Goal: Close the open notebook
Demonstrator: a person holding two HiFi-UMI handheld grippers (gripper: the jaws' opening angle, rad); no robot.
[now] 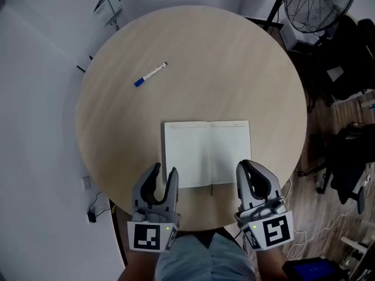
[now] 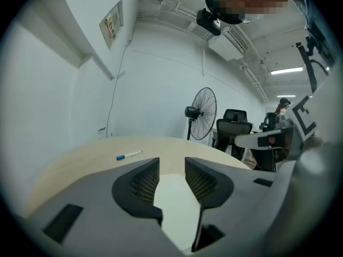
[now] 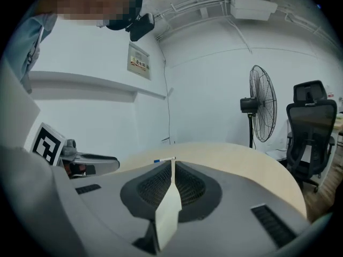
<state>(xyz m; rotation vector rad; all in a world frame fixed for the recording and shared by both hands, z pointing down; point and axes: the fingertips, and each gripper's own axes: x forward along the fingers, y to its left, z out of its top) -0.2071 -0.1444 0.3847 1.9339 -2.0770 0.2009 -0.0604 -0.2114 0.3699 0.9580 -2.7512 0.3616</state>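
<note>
From the head view you see the whole round desk point(image 1: 117, 127) and the full spread of the notebook point(image 1: 199, 151). The two gripper views show only a strip of white page under the jaws. In return, they show the room from the side: the standing fan point(image 3: 262, 103) complete on its pole and an office chair point(image 3: 311, 127), which the head view cuts at its upper right.

The notebook lies open and flat on the desk, close to the near edge, directly in front of you. Its spine points straight away from you, and the long axis of the open spread goes from your left to your right.

Your left tool point(image 1: 164, 171) is at the near left corner of the notebook. It is released, with the jaws a little apart. The page shows through the gap, and the pads press on nothing. Your right tool point(image 1: 251, 167) is at the near right corner. It is clenched and empty, with only a thin slit between the pads.

A pen point(image 1: 151, 74) lies well apart, on the far left of the desk.
</note>
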